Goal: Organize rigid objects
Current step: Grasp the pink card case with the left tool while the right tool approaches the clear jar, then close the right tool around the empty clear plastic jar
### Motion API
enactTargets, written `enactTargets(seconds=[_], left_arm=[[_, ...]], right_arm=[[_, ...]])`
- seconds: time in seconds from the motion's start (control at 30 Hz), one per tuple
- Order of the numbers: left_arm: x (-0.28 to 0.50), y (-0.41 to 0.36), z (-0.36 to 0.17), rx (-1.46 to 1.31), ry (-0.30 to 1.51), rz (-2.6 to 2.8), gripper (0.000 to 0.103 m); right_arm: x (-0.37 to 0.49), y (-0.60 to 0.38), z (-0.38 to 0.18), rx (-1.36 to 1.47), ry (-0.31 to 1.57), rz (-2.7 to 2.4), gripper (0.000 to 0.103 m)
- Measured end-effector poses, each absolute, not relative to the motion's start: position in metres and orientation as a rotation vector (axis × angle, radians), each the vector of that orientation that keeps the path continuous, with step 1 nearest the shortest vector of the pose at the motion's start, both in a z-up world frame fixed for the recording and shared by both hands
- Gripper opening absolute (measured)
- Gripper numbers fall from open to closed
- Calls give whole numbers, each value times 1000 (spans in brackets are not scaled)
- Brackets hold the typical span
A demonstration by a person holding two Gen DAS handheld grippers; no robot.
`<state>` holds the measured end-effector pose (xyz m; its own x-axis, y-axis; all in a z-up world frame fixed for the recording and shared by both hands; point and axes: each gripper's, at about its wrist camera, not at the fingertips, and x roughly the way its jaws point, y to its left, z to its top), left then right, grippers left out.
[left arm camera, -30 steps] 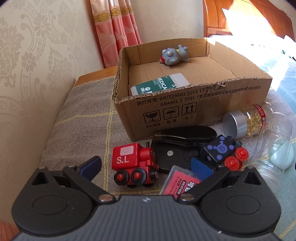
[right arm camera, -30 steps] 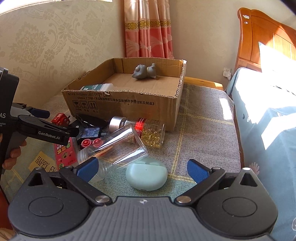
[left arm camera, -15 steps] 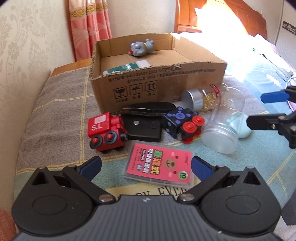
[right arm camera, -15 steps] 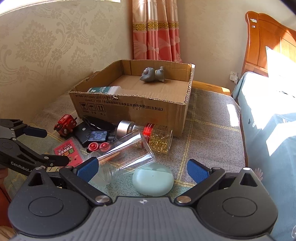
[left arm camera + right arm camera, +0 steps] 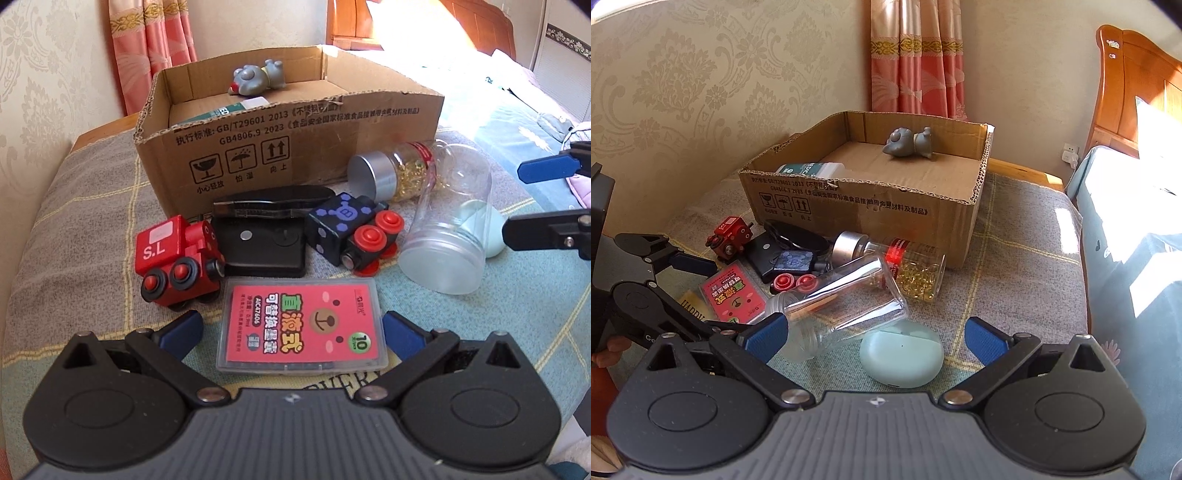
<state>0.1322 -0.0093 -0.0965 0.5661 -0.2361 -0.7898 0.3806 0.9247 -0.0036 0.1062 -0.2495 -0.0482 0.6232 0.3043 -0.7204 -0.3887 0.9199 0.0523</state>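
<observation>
A: Well, where is the left gripper [image 5: 291,328]?

B: Low over the blanket [image 5: 85,229], its fingers spread wide with the pink card case [image 5: 301,326] lying flat between them. Neither pad touches it.

A: And what sits past the case?

B: At 11 o'clock from it, the red train [image 5: 173,258]. At 12, the black case [image 5: 264,251], touching the train's nose. At 1 o'clock, the blue train [image 5: 351,229] on its side, red wheels facing the camera.

A: The right gripper [image 5: 875,338]?

B: Also spread apart and holding nothing. The mint case [image 5: 901,352] rests between its fingers, nearer the right one. The clear jar [image 5: 842,302] lies on its side at 11 o'clock from the mint case, its mouth just beside the left pad.

A: Anything behind the jar?

B: The pill bottle [image 5: 897,264], lying down with its silver cap pointing to 9 o'clock, close against the box [image 5: 886,210].

A: What's in the box?

B: A grey figurine [image 5: 910,144] along the far wall, and a green-labelled bottle [image 5: 809,170] lying in the near left corner.
</observation>
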Motion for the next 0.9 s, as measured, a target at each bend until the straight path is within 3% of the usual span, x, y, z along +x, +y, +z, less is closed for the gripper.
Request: enactTargets(seconds=[0.13,0.9], left_arm=[[129,-11,-93,178,878,-384,90],[111,33,-96,124,915,-259,95]], right_arm=[[110,-247,-49,-125,807,410,103],[124,-187,-64,-391,826,479,103]])
